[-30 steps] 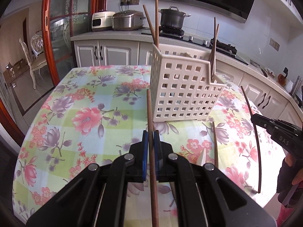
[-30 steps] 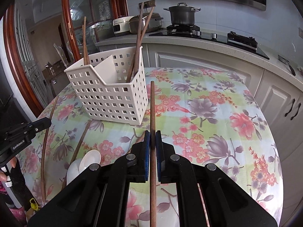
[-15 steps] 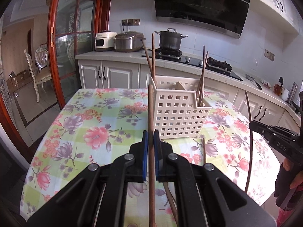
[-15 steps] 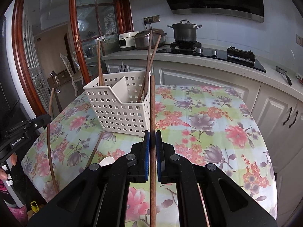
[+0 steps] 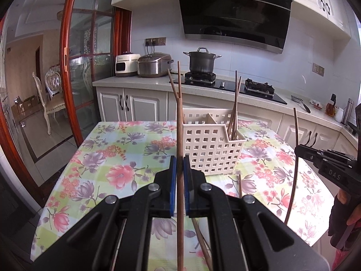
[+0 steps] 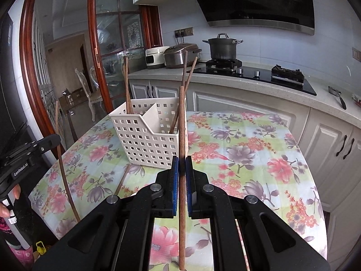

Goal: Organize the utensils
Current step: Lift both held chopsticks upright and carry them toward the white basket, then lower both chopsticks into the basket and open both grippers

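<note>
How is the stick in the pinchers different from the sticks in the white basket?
The chopstick in the right gripper is clamped between its blue fingers and stands straight up; the chopsticks in the basket lean at a slant, crossing each other. The held one is outside the basket, in front of it; the others stand inside a compartment. All are thin brown wooden sticks.

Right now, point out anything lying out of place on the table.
One loose chopstick lies flat on the tablecloth just in front of the white basket, not standing inside with the others. Each gripper holds one chopstick upright. Nothing looks spilled or damaged.
</note>
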